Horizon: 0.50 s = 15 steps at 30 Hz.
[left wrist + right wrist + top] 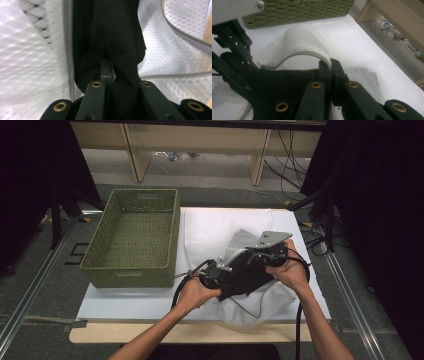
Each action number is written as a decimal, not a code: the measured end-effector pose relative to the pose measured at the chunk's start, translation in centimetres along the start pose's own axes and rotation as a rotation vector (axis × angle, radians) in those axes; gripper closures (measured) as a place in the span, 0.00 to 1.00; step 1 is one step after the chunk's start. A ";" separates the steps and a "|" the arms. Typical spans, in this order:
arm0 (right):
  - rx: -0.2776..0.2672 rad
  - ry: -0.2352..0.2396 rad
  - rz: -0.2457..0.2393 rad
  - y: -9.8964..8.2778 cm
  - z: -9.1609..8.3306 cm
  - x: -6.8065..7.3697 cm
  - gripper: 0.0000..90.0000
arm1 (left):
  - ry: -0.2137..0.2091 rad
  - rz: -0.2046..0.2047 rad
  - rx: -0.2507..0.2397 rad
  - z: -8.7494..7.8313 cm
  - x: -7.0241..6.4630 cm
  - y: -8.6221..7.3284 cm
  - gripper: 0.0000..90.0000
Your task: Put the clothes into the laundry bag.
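Black garment (110, 37) hides the left gripper's fingers (107, 71); the mesh bag (30, 62) blurs.

Basket to the left, mesh bag and garment to the right on the worktop

The basket (131, 237) sits on the left part of the worktop (125, 307), its right wall just beside the mesh bag (260, 307), which lies at the right near the front edge. The garment (245, 275) lies on the mesh bag, between the left gripper (216, 270) at its left end and the right gripper (267, 252) at its far right end. A shelf unit (200, 145) stands on the floor behind the worktop.
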State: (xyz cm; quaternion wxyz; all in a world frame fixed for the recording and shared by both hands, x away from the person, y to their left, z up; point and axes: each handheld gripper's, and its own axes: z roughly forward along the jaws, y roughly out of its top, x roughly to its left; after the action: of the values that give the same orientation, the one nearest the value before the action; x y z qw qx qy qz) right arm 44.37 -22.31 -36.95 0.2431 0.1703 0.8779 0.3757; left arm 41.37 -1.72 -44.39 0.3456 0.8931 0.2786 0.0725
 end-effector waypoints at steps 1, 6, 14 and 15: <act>0.002 0.000 0.008 0.0 0.0 0.1 1.00 | 0.005 -0.015 -0.018 0.2 -0.1 0.2 0.92; 0.002 0.002 -0.005 0.1 0.1 0.1 1.00 | 0.029 -0.015 -0.026 0.7 0.1 1.3 0.94; 0.000 0.002 0.005 0.1 -0.2 0.0 1.00 | 0.057 -0.076 -0.068 1.8 1.2 2.4 0.95; -0.002 -0.001 0.003 0.1 -0.2 0.0 1.00 | 0.068 -0.086 -0.078 2.0 1.4 2.6 0.95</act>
State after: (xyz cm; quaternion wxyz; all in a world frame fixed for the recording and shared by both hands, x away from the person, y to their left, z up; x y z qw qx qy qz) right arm 44.28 -22.36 -36.79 0.2432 0.1717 0.8772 0.3767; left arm 44.29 -3.70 -44.28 0.3731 0.8633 0.3251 0.0987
